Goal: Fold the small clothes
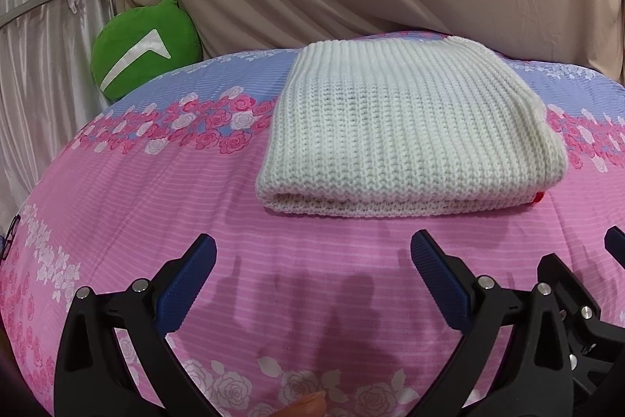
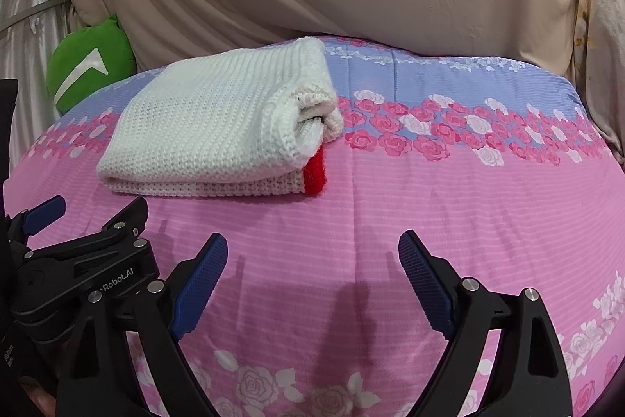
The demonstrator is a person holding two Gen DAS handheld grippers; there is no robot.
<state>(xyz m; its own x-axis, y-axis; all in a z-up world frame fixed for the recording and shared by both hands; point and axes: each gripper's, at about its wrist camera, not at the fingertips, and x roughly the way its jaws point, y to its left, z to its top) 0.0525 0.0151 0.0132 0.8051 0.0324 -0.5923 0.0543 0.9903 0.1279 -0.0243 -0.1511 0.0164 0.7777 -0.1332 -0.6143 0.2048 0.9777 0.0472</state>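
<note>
Left wrist view: both grippers, left (image 1: 312, 253) and right (image 2: 312, 251), gape empty near the folded white knit (image 1: 406, 131)

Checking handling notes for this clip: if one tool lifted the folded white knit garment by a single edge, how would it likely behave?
The white knit garment would probably flop and unfold: its stacked layers lie loose, with the right end rolled open. The chunky ribbed knit looks soft and grippy, so slipping seems unlikely. Pushed across the floral bedsheet, it would likely bunch rather than slide.
</note>
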